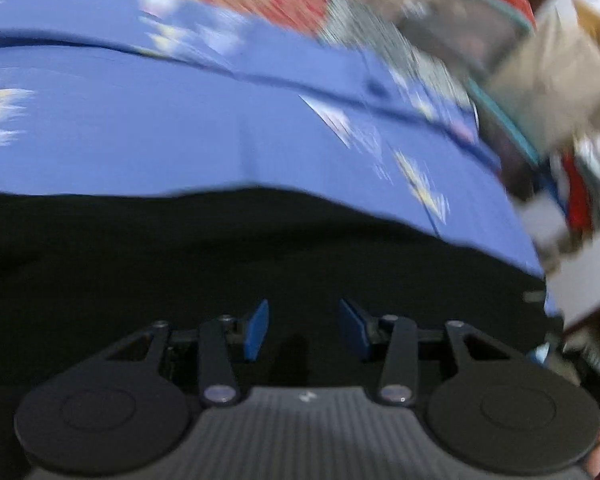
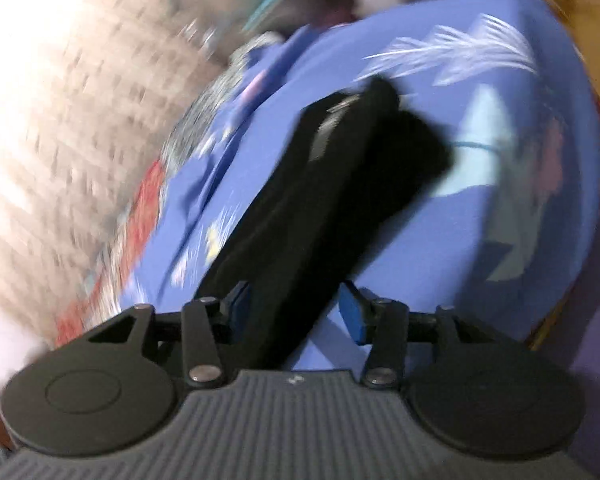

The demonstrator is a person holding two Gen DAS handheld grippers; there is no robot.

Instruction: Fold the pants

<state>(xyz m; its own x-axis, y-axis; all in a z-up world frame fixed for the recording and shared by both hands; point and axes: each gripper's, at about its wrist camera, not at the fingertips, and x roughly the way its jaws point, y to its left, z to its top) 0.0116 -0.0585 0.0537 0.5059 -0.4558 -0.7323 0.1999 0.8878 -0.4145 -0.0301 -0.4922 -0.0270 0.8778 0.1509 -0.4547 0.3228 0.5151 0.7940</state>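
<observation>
The black pants (image 1: 220,264) lie flat on a blue printed bedsheet (image 1: 180,132) and fill the lower half of the blurred left wrist view. My left gripper (image 1: 305,328) hovers over them, open, its blue pads (image 1: 256,330) apart with only dark cloth behind the gap. In the right wrist view the pants (image 2: 332,184) form a long black strip running up and to the right across the sheet (image 2: 440,260). My right gripper (image 2: 296,308) is open at the strip's near end. The cloth lies by the left pad, and the right pad (image 2: 354,316) stands apart over bare sheet.
A red and grey patterned cover (image 1: 284,4) borders the sheet's far side. Boxes and clutter (image 1: 540,92) crowd the right beyond the bed's edge. A pale knitted blanket (image 2: 68,128) fills the left of the right wrist view.
</observation>
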